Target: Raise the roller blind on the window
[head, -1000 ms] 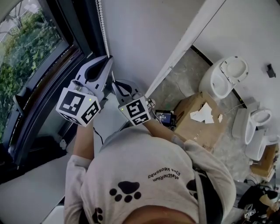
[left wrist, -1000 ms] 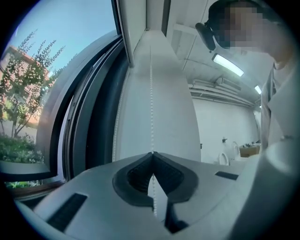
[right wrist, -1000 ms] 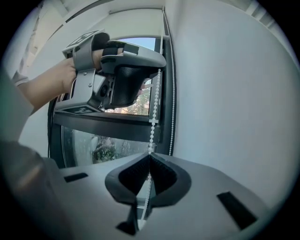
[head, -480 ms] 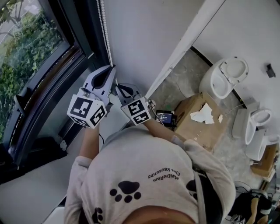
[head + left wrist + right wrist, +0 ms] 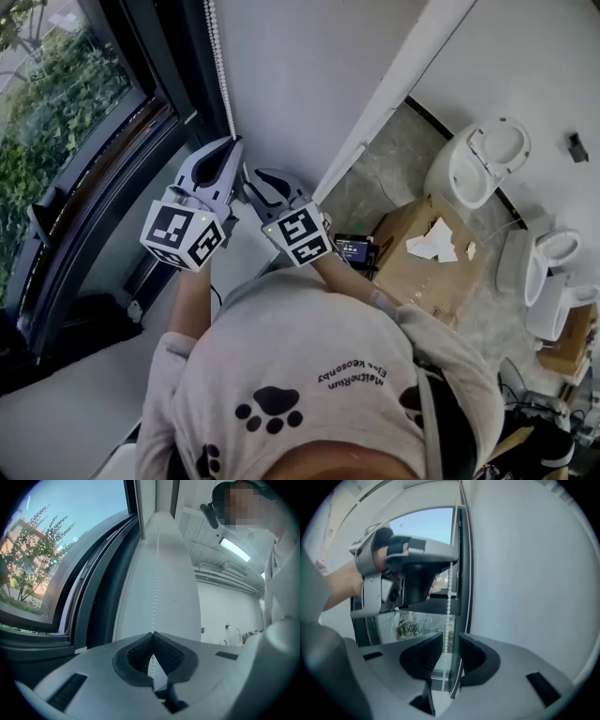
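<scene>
- The right gripper is held lower and nearer to the person. Its jaws stand apart, having just been opening. The bead chain is seen hanging in the gap between them, and neither pad is pressed on it.
- The left gripper is held just above and to the left of the right gripper. Its jaws are closed on the same strand of the chain, which is pinched at the tips and runs straight up from them.
- The left hand is seen in the right gripper view, wrapped round the handle of the left gripper.
- A second strand of the chain is seen just beyond the grippers, beside the held one and close to the dark window frame.
- The window lies to the left of the left gripper, and trees are seen through its glass.
- A white wall stands ahead of both grippers, and the chain is carried up along its edge next to the frame.
- The blind's fabric cannot be made out in any view.
- Well apart from the right gripper, on its right, a cardboard box is seen on the floor.
- Beyond the box, a white toilet is seen on the same floor.
</scene>
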Action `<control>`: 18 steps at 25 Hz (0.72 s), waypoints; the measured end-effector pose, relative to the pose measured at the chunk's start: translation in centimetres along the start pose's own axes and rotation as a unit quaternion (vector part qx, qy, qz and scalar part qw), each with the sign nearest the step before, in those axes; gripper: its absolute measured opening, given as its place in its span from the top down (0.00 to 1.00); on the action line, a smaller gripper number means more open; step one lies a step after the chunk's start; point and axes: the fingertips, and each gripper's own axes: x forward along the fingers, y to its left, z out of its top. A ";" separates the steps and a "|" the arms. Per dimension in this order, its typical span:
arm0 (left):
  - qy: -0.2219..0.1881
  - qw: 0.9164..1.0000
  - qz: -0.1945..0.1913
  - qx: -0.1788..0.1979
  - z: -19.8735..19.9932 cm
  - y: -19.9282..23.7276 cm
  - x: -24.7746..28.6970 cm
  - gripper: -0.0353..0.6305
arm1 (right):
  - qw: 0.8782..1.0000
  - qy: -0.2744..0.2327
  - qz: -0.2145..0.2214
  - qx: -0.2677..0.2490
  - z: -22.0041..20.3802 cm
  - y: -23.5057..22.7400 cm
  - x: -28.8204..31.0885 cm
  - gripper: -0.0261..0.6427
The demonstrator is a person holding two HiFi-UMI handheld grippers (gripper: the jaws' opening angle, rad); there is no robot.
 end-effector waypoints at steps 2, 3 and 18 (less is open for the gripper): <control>0.000 1.000 0.000 -0.002 0.0 0.0 -0.1 0.94 | 1.000 -0.014 -0.006 0.007 1.9 -0.6 -1.1 0.81; 0.000 1.000 0.000 -0.002 0.0 0.0 -0.1 0.94 | 1.000 -0.023 -0.009 0.011 3.0 -0.8 -1.7 0.81; -0.002 0.999 -0.018 -0.030 0.0 -0.6 -0.3 0.94 | 0.985 -0.174 0.001 0.013 19.9 -2.8 -7.9 0.81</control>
